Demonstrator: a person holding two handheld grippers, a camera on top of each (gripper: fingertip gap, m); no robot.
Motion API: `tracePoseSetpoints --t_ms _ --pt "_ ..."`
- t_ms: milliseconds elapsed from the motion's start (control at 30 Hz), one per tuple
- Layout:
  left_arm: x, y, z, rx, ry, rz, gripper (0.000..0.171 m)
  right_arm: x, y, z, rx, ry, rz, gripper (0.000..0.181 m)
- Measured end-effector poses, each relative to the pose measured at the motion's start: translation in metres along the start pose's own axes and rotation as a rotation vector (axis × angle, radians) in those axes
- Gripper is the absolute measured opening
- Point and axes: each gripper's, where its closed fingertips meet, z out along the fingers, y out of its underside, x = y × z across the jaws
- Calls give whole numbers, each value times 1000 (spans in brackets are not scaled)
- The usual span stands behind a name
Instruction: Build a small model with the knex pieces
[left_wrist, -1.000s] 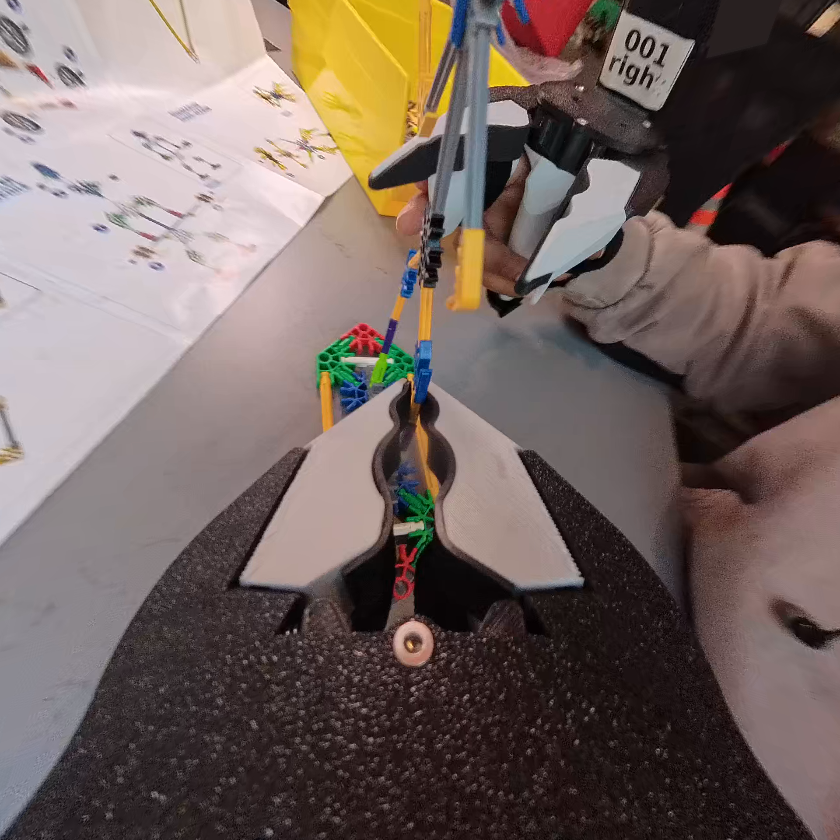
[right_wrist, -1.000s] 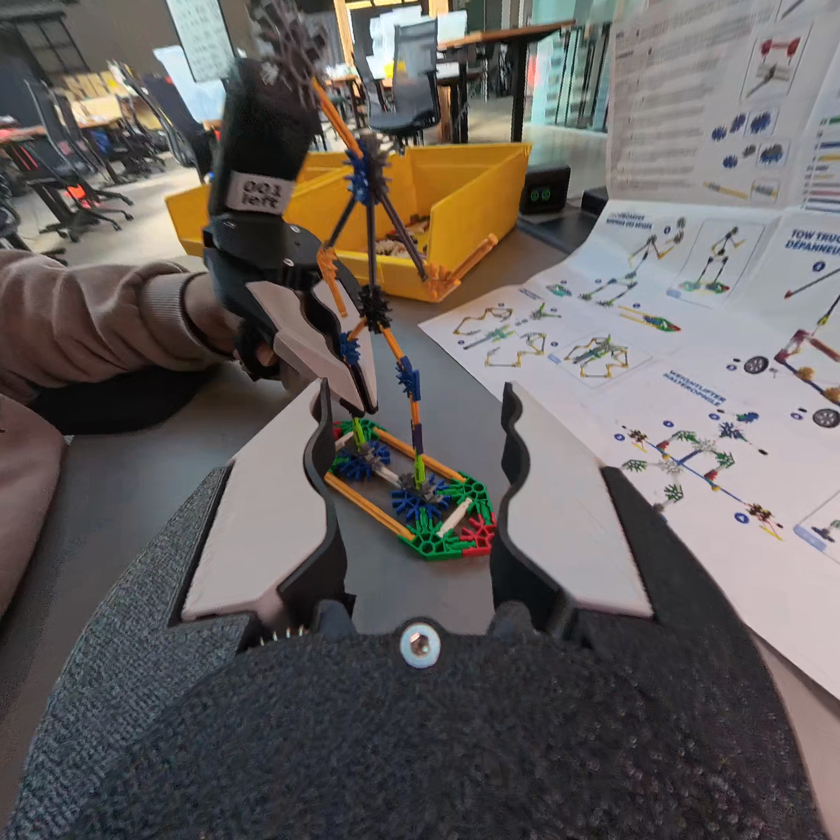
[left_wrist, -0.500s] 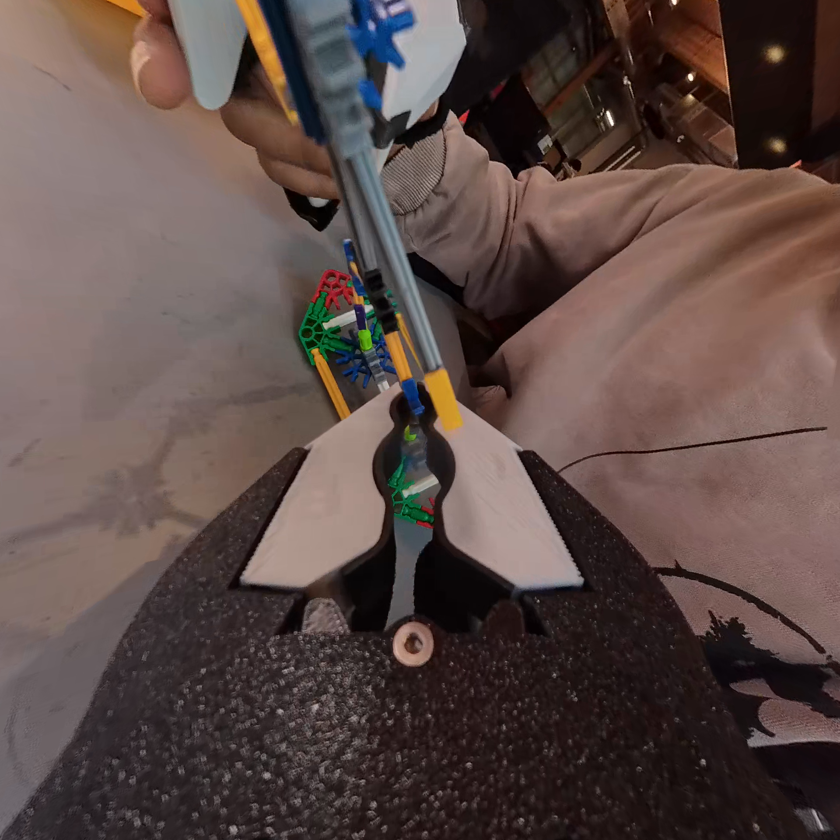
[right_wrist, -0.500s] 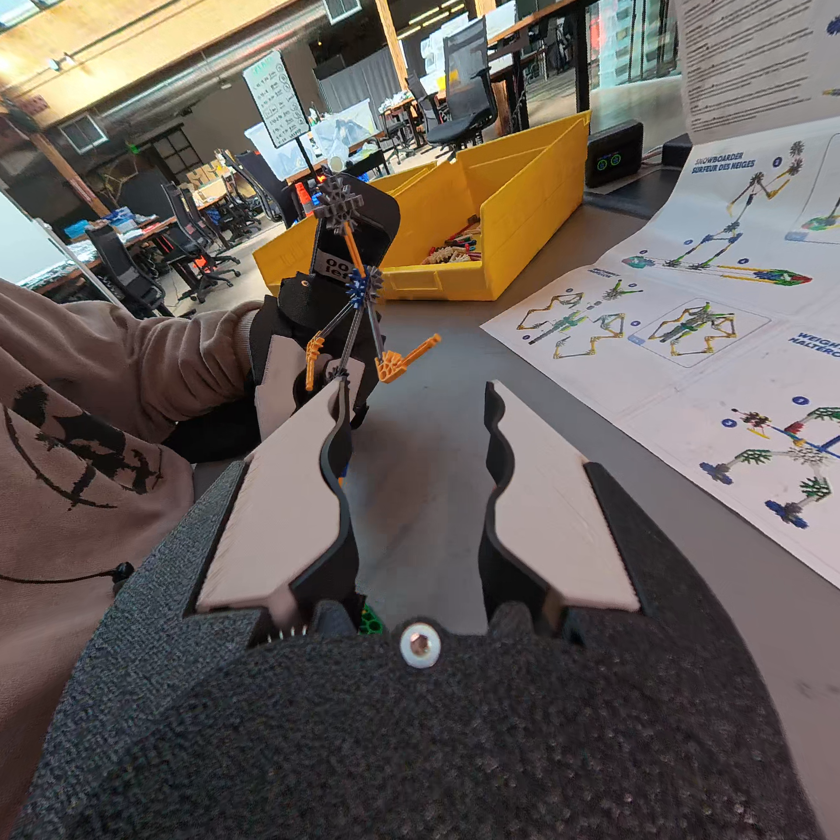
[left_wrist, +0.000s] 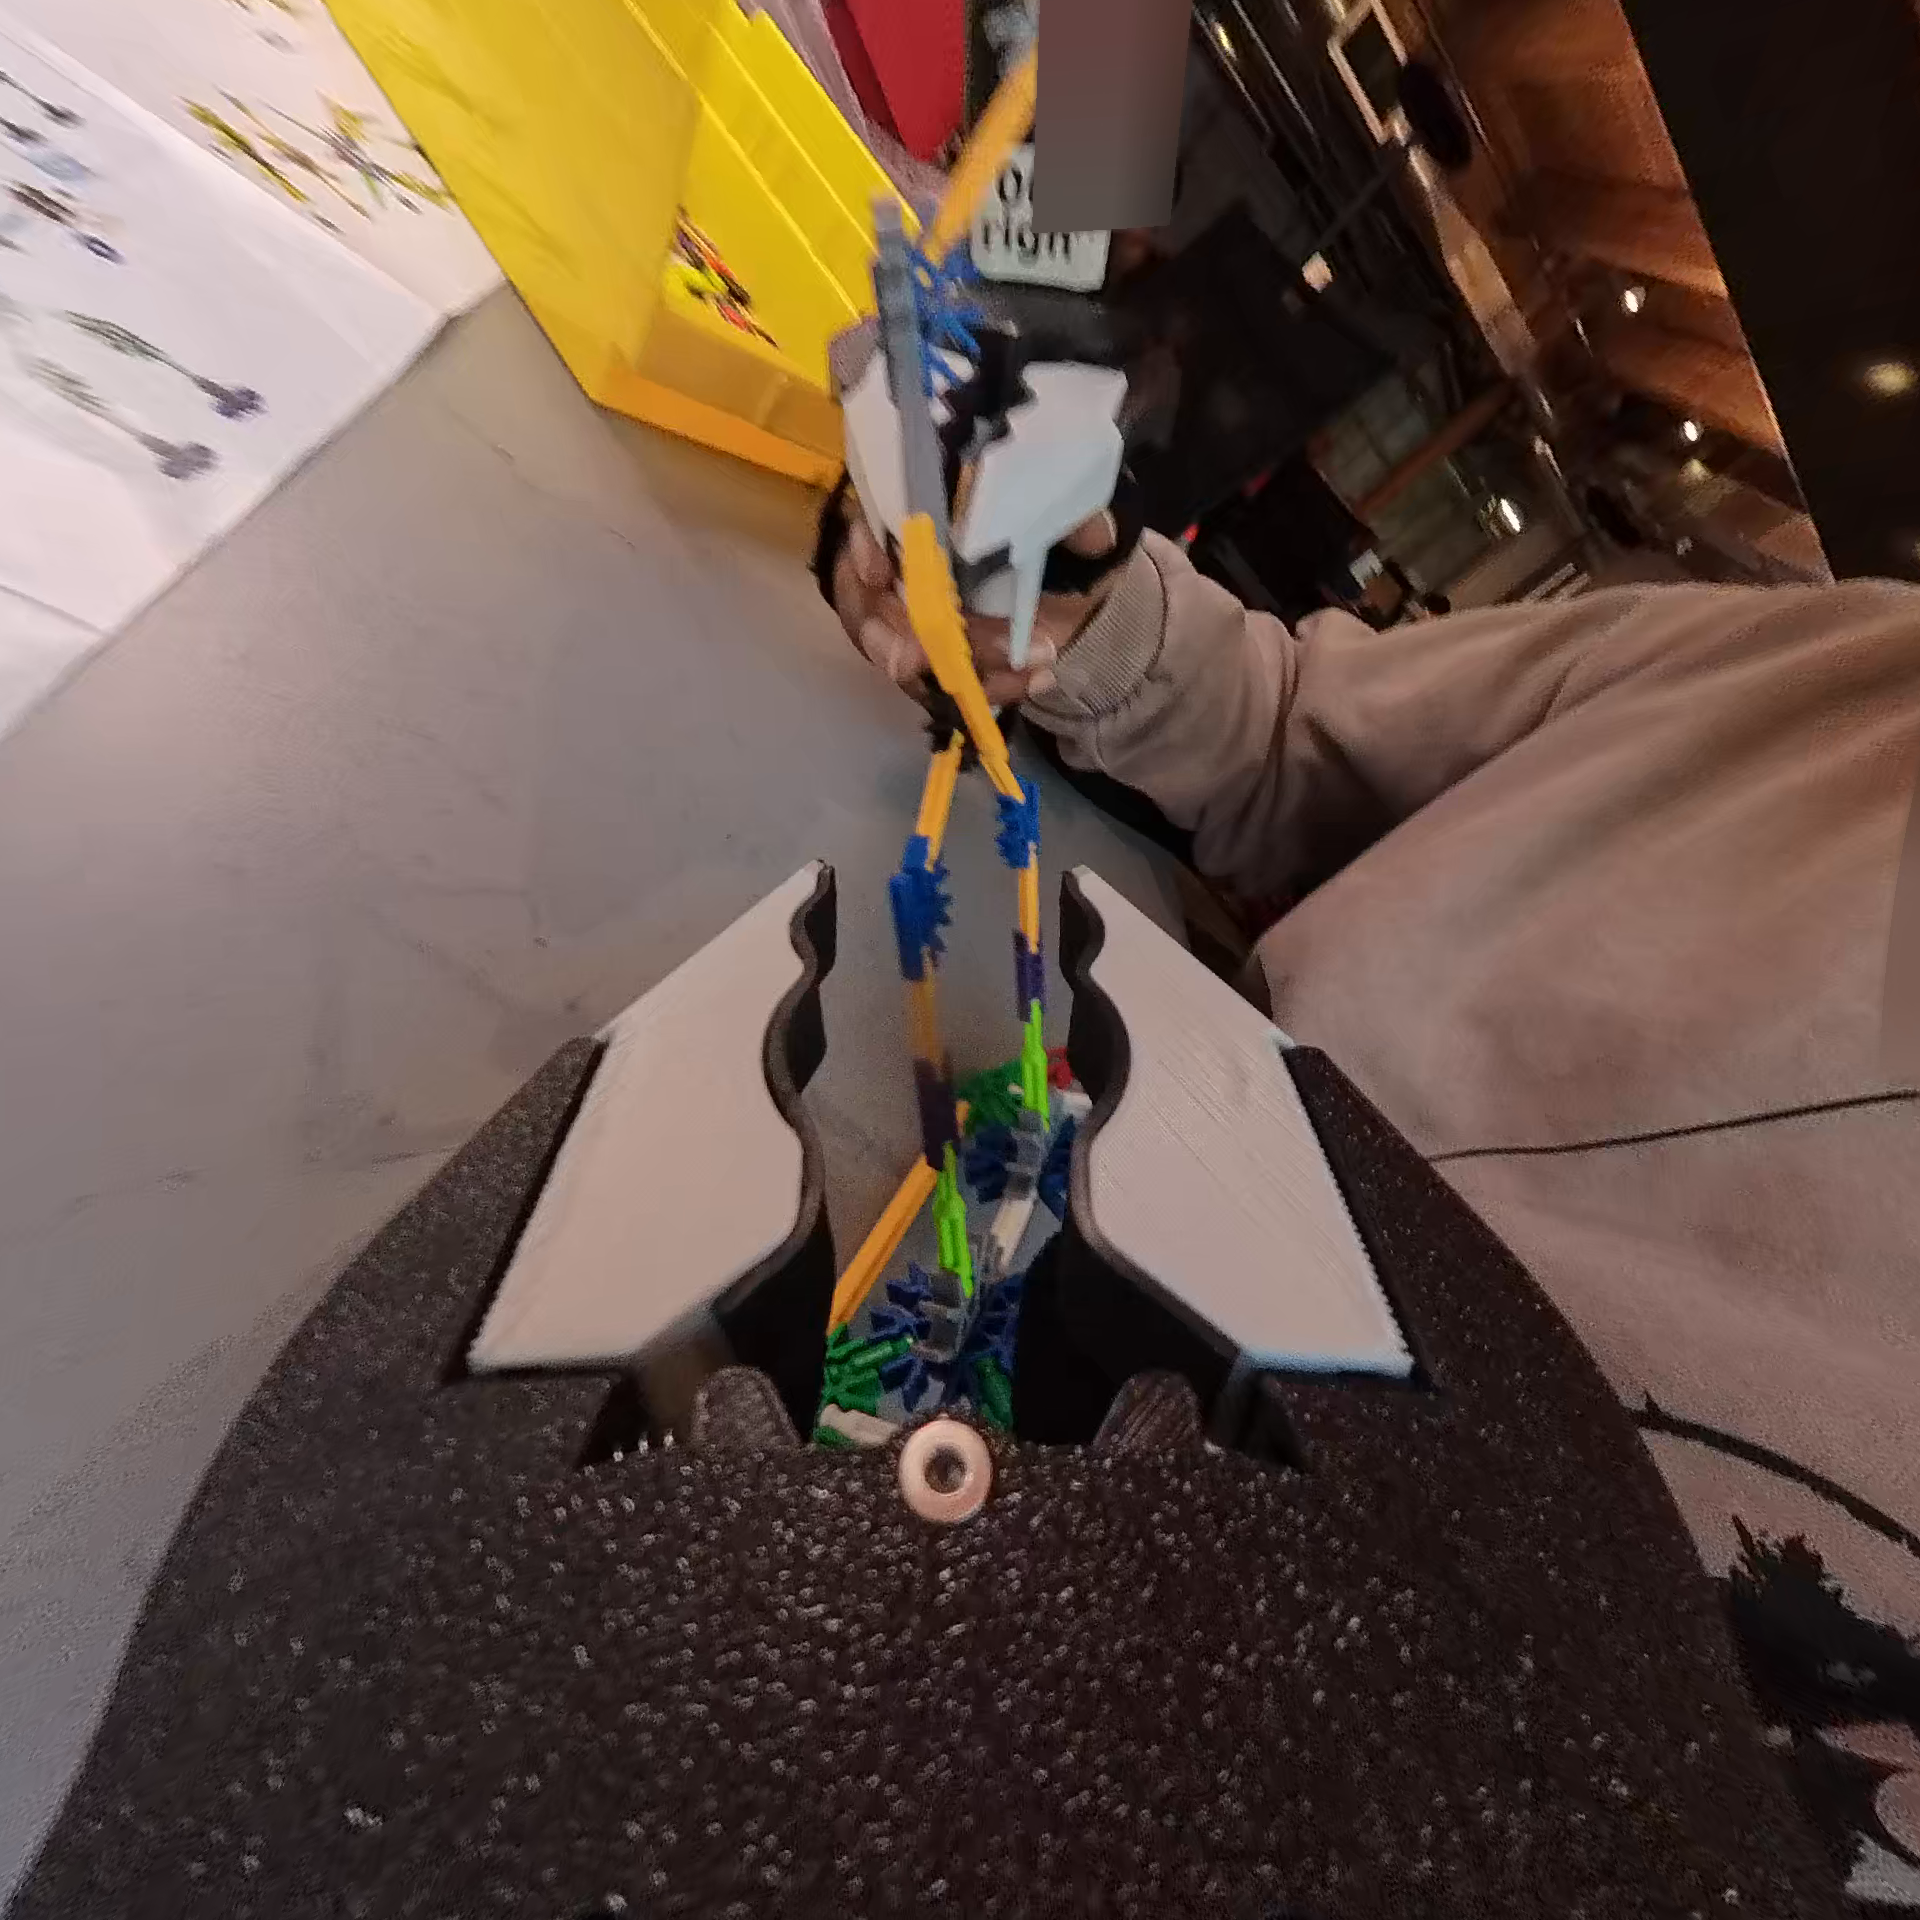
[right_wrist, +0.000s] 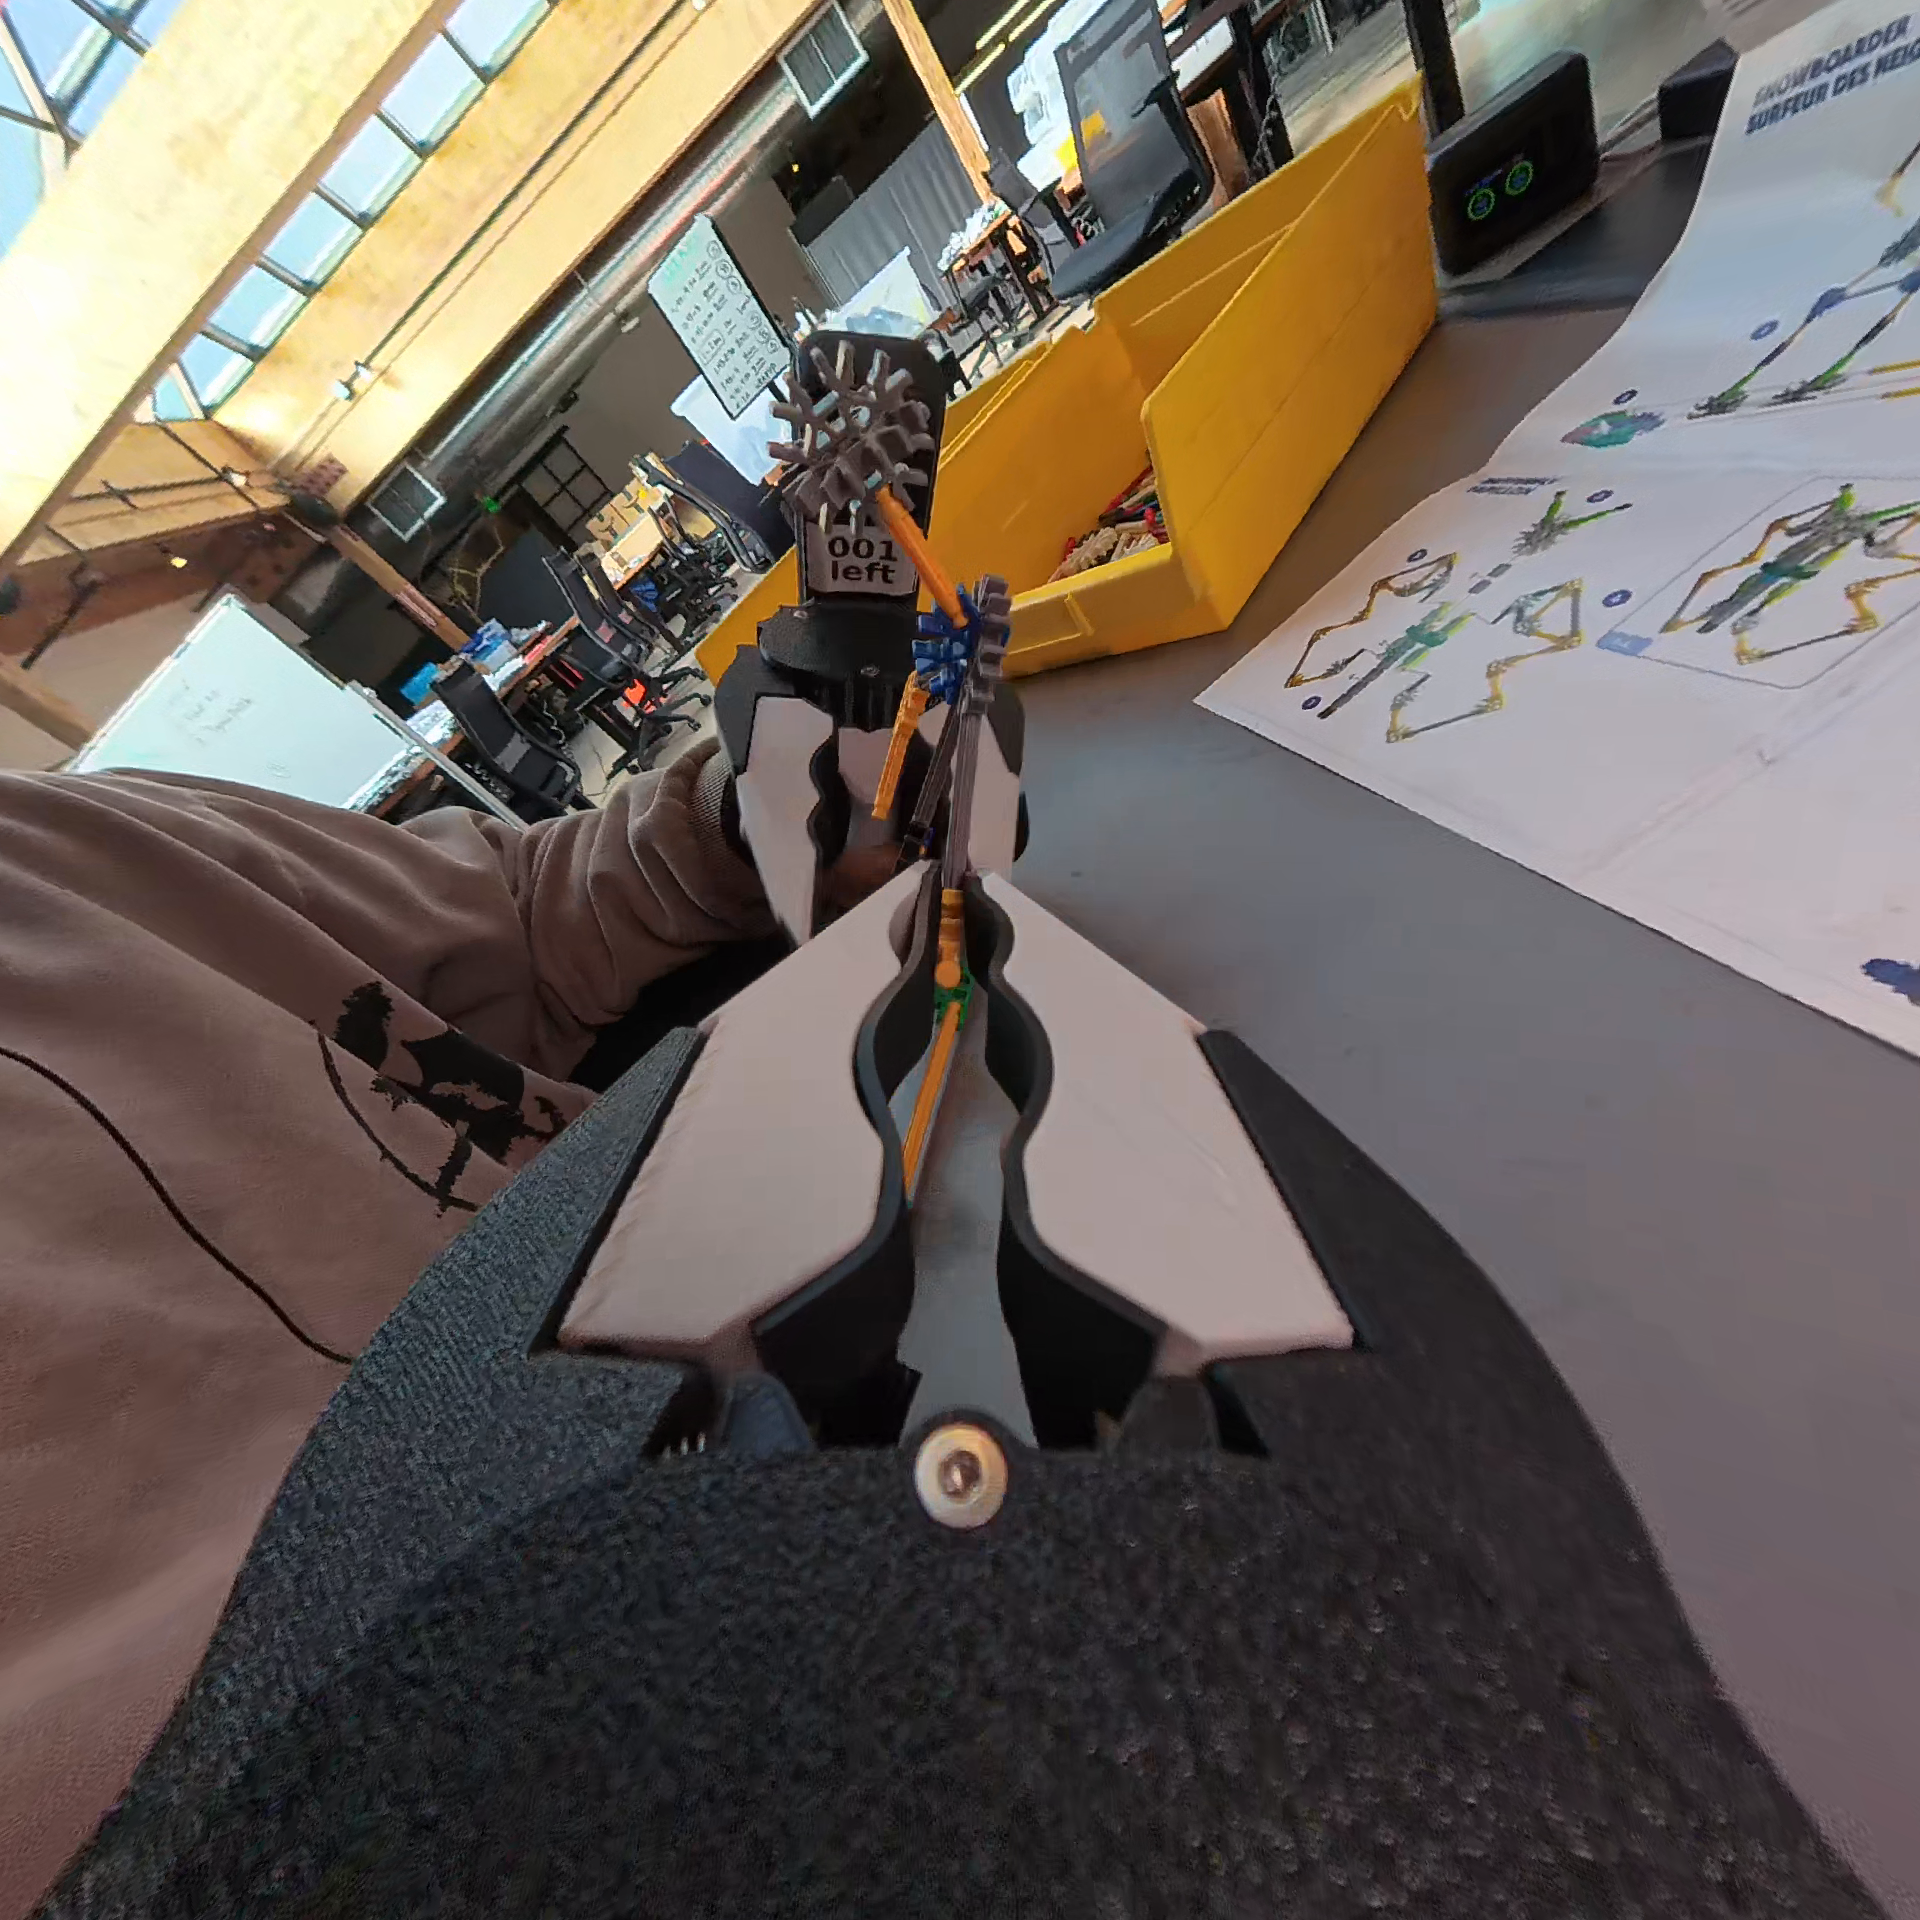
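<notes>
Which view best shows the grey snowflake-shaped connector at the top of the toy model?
The right wrist view: the grey snowflake connector is sharp and whole at the end of an orange rod, in front of the left gripper. In the left wrist view the model's top is blurred and runs under a mosaic patch, so the connector cannot be made out.

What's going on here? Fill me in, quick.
A person holds a gripper in each hand over a grey table, handling a rod-and-connector toy figure. The right gripper is shut on one of the figure's thin rods. The left gripper is open, its fingers either side of the figure without gripping it. A yellow bin of parts and a printed instruction sheet lie beyond.
</notes>
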Motion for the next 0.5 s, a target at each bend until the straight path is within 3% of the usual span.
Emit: tracePoseSetpoints --t_ms 133,233,367,500 --pt "-27 -30 -22 179 -131 -37 43 -4 15 7 -54 -32 75 2" --pt "-22 -33 -22 174 -168 21 41 -11 31 16 -117 -66 106 2" --pt "-11 -19 -5 89 -126 23 33 -13 51 28 -194 -53 68 4" --pt "-6 -20 -6 112 -55 -23 30 -13 51 30 -177 -58 93 5"
